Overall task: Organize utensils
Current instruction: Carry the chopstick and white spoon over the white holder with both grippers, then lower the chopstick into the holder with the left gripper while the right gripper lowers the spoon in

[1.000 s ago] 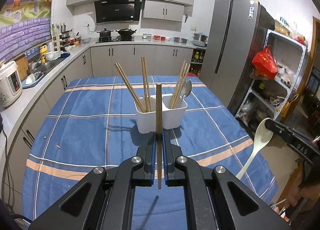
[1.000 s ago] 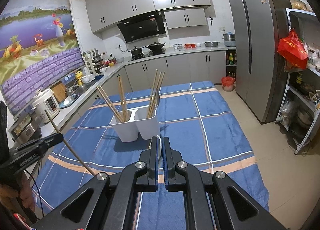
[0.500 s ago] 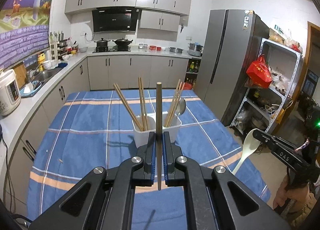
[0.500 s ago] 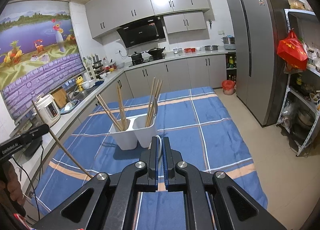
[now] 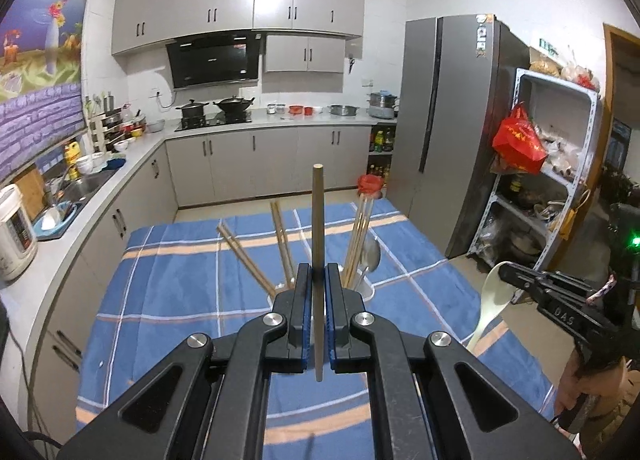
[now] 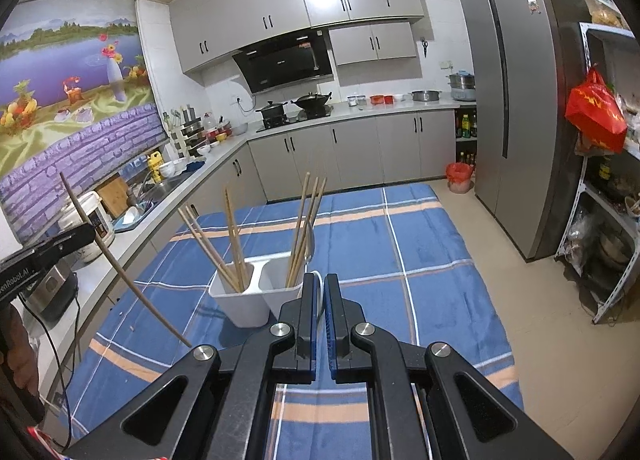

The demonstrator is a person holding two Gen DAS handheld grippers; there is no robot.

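My left gripper [image 5: 319, 267] is shut on a wooden chopstick [image 5: 318, 220] that stands upright between its pads. Behind its fingers, mostly hidden, is the white two-part holder [image 5: 367, 292] with several chopsticks [image 5: 244, 256] and a metal spoon [image 5: 371, 256]. In the right wrist view the holder [image 6: 256, 300] stands just beyond my right gripper [image 6: 319, 279], which is shut on a white spoon [image 6: 319, 292] seen edge-on. The left wrist view shows that spoon [image 5: 493, 300] hanging from the right gripper [image 5: 510, 275]. In the right wrist view the left gripper [image 6: 86, 234] carries its chopstick [image 6: 120, 264] slanted over the table's left edge.
The holder stands on a table with a blue plaid cloth [image 6: 420, 240]. A counter with a sink [image 5: 80, 184] and a rice cooker [image 5: 14, 232] runs along the left. A fridge [image 5: 452, 132] and a metal shelf [image 5: 560, 164] stand at the right. A hand [image 5: 592, 388] holds the right gripper.
Both grippers have risen and shifted with their utensils still held. The holder now sits lower in both views, and the left gripper's fingers cover most of it.
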